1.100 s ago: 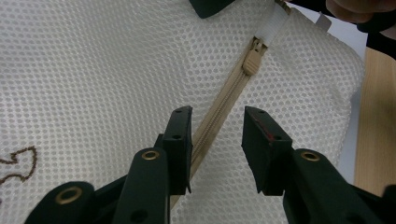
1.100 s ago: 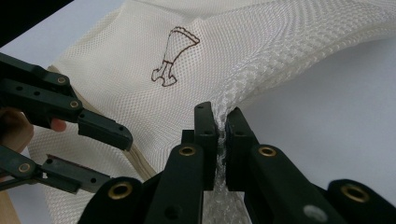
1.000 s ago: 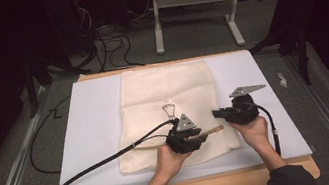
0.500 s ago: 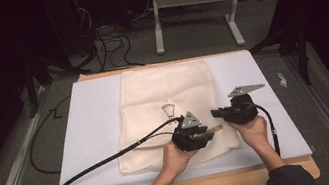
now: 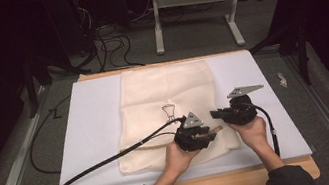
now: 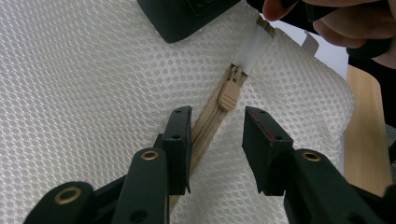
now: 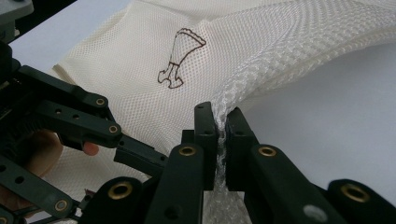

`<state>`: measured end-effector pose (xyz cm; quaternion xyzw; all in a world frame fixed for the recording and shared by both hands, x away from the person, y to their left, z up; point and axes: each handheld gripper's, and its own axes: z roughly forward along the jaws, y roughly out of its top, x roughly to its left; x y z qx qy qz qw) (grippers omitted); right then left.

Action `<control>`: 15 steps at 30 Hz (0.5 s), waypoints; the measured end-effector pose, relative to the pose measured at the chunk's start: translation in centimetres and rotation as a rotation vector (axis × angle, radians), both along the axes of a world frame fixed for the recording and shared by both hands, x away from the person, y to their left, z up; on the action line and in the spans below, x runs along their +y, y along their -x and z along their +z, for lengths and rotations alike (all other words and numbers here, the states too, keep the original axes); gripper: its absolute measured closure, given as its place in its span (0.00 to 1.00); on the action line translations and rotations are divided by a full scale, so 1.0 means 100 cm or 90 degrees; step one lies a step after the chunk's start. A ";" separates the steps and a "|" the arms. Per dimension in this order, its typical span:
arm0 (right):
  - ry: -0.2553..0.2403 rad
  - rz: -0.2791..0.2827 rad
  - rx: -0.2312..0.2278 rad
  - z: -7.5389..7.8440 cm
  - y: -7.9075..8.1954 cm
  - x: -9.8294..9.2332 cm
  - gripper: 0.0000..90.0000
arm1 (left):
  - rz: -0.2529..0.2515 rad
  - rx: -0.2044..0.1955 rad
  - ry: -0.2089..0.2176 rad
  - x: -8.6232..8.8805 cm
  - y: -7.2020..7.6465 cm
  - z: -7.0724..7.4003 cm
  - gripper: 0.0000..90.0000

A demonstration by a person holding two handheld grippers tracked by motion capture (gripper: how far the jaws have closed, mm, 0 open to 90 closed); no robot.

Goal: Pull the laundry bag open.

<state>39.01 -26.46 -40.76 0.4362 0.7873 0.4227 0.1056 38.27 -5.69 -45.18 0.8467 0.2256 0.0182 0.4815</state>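
Your cream mesh bag (image 5: pixel 170 107) lies flat on the white table (image 5: pixel 93 135), near edge toward you. Your right hand-held gripper (image 7: pixel 220 140) pinches the bag's bunched edge; your left hand-held gripper (image 6: pixel 217 140) gapes open just short of the tan zipper pull (image 6: pixel 229 93). Close off-centre and you'll likely snag mesh instead.

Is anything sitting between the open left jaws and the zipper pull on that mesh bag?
Nothing visible: the left gripper is open, with the zipper pull just ahead on the mesh bag and only zipper tape between.
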 end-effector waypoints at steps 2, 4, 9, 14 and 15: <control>-0.001 0.002 -0.002 0.000 0.000 0.001 0.98 | 0.001 0.001 0.001 0.000 0.000 0.000 0.70; -0.002 0.002 -0.001 0.000 0.000 0.002 0.98 | 0.001 0.000 0.003 -0.001 0.000 0.000 0.69; -0.003 0.006 -0.002 0.000 0.000 0.003 0.97 | 0.001 0.001 -0.001 -0.002 0.000 -0.001 0.70; -0.002 0.007 0.000 -0.001 0.000 0.003 0.97 | -0.004 -0.006 -0.010 -0.009 0.000 0.001 0.72; -0.002 0.007 0.000 -0.001 0.000 0.003 0.97 | -0.004 -0.006 -0.011 -0.010 0.000 0.002 0.72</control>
